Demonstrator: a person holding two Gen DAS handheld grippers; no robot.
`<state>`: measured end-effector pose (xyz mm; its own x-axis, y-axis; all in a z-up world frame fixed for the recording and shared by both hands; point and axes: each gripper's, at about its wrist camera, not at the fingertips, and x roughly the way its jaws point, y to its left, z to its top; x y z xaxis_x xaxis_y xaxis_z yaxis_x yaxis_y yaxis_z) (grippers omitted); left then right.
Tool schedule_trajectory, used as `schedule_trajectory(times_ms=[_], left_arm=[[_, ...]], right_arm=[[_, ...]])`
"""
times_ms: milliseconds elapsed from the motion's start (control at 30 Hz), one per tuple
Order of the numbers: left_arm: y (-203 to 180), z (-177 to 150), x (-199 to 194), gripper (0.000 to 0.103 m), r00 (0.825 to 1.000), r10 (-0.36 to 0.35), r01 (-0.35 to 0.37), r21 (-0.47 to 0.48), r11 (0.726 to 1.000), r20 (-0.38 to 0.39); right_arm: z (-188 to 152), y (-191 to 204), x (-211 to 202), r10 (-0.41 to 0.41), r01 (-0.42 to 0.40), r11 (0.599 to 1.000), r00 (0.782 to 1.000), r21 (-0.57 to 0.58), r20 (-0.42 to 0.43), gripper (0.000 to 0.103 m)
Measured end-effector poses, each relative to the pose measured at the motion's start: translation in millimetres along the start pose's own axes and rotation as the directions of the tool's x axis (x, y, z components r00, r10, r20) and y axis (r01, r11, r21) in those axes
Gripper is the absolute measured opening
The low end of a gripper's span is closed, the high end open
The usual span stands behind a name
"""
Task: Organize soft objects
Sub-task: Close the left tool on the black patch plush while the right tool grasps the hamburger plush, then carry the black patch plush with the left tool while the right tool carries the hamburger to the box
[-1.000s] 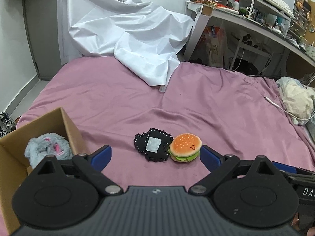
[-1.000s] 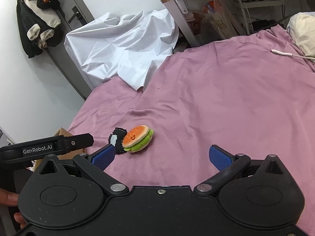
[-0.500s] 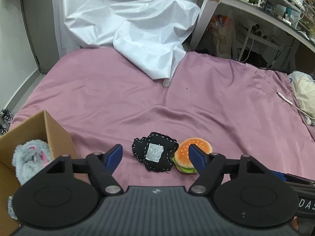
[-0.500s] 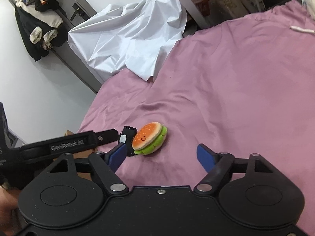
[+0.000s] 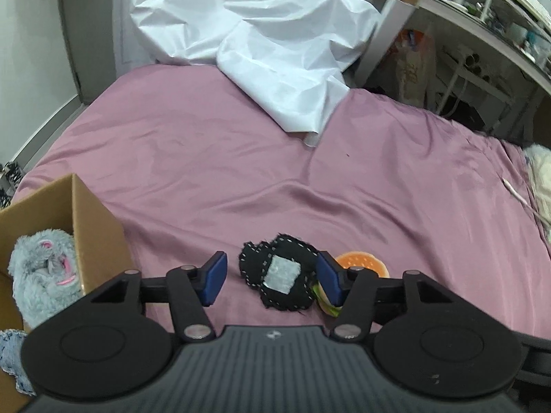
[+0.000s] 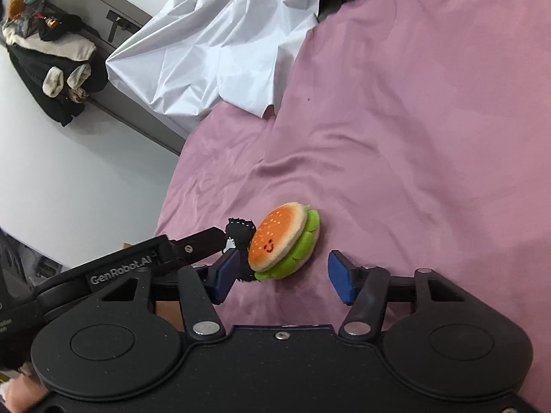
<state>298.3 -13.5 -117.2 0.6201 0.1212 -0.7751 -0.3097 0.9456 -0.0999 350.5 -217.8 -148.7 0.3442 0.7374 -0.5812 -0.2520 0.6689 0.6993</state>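
One bed [image 5: 213, 158] fills both views, covered by a mauve sheet, and one crumpled white sheet [image 5: 275, 51] is heaped at its far end, spilling down onto the mauve. One open cardboard box [image 5: 89, 220] stands on the bed at the lower left of the left wrist view, and one grey plush toy [image 5: 41, 275] with pink details lies inside it against the near wall. Two small soft toys lie on the sheet, touching each other: one plush hamburger [image 6: 284, 239], tipped on its edge so its smiling orange bun faces the camera, and one black stitched fabric toy [image 5: 279, 278] with a grey square patch, flat on the sheet just beside it. There are two grippers. The left gripper [image 5: 272, 280] sits low over the bed with its jaws about half open and closing; the black fabric toy lies between the blue pads, the right pad at its edge, nothing gripped. The right gripper [image 6: 286, 277] is likewise about half open and closing, with the hamburger between its pads, neither pad pressing on it. One white cable [image 5: 516, 194] lies near the right edge.
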Motion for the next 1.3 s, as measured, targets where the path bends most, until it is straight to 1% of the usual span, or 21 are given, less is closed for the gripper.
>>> schedule_trajectory(times_ms=[100,200,233,267,333,400,467,567,733,767,833,900,1000,1100,1200,1267,1300], left_arm=[[4.9,2.5,1.1,0.056,1.000,0.008,-0.008,-0.029,1.000,0.007],[5.7,3.9,3.2,0.056,1.000,0.014,-0.013,-0.038,0.999,0.010],[6.4,4.1,4.3,0.056,1.000,0.012,-0.011,-0.045,0.999,0.007],[6.7,4.3,5.5,0.056,1.000,0.010,-0.010,-0.050,0.999,0.003],[6.1,4.1,8.1,0.056,1.000,0.006,-0.006,-0.052,0.999,-0.004],[4.2,3.7,10.0,0.056,1.000,0.002,-0.002,-0.046,0.999,-0.008],[0.6,4.1,13.5,0.056,1.000,0.000,-0.001,-0.035,0.999,-0.011],[-6.8,6.1,22.0,0.057,0.999,-0.001,0.001,-0.013,1.000,-0.037],[-19.4,5.6,39.6,0.058,0.994,0.048,-0.045,0.042,0.998,-0.094],[-21.0,5.2,42.3,0.061,0.993,0.060,-0.056,0.046,0.997,-0.100],[-25.3,4.1,46.0,0.061,0.991,0.087,-0.080,0.069,0.994,-0.099],[-27.9,3.2,49.8,0.061,0.989,0.099,-0.089,0.087,0.992,-0.110],[-28.2,1.9,54.1,0.060,0.988,0.096,-0.086,0.085,0.993,-0.120],[-25.8,0.0,50.8,0.049,0.991,0.076,-0.070,0.060,0.996,-0.111],[-25.7,-2.7,48.5,0.028,0.992,0.071,-0.064,0.062,0.996,-0.106],[-23.5,-4.2,47.0,0.022,0.992,0.064,-0.060,0.041,0.997,-0.113],[-23.0,-4.6,43.7,0.021,0.992,0.059,-0.056,0.035,0.998,-0.108]], right_arm=[[1.8,-1.2,6.7,0.014,-0.014,0.999,1.000,0.030,-0.010,0.054],[3.8,-5.0,12.5,0.011,-0.010,0.998,1.000,0.057,-0.018,0.038],[4.7,-7.2,14.5,0.009,-0.008,0.998,1.000,0.066,-0.024,0.030],[5.0,-9.6,14.2,0.013,-0.011,0.997,1.000,0.076,-0.024,0.026],[5.6,-12.2,11.8,0.021,-0.020,0.997,1.000,0.071,-0.016,0.022],[5.1,-13.3,6.6,0.008,-0.008,0.999,1.000,0.052,-0.003,0.022],[5.4,-16.6,1.9,0.000,0.000,0.998,1.000,0.057,0.006,0.021],[6.9,-21.6,-5.9,-0.017,0.015,0.998,1.000,0.061,0.025,0.021],[6.6,-25.7,-14.9,-0.034,0.032,0.998,0.999,0.055,0.034,0.021],[5.8,-26.3,-16.6,-0.037,0.035,0.998,0.999,0.050,0.036,0.021],[4.9,-27.2,-19.7,-0.045,0.043,0.998,0.998,0.051,0.039,0.021],[4.5,-28.1,-22.4,-0.048,0.045,0.997,0.998,0.056,0.043,0.022],[3.6,-28.4,-26.6,-0.053,0.050,0.997,0.997,0.056,0.048,0.021],[2.3,-27.9,-32.2,-0.058,0.055,0.997,0.997,0.057,0.059,0.022],[2.1,-27.0,-38.5,-0.059,0.055,0.997,0.996,0.063,0.074,0.022],[1.1,-26.3,-43.0,-0.059,0.053,0.996,0.995,0.066,0.083,0.022],[-0.1,-25.8,-45.4,-0.058,0.052,0.996,0.994,0.066,0.088,0.022]])
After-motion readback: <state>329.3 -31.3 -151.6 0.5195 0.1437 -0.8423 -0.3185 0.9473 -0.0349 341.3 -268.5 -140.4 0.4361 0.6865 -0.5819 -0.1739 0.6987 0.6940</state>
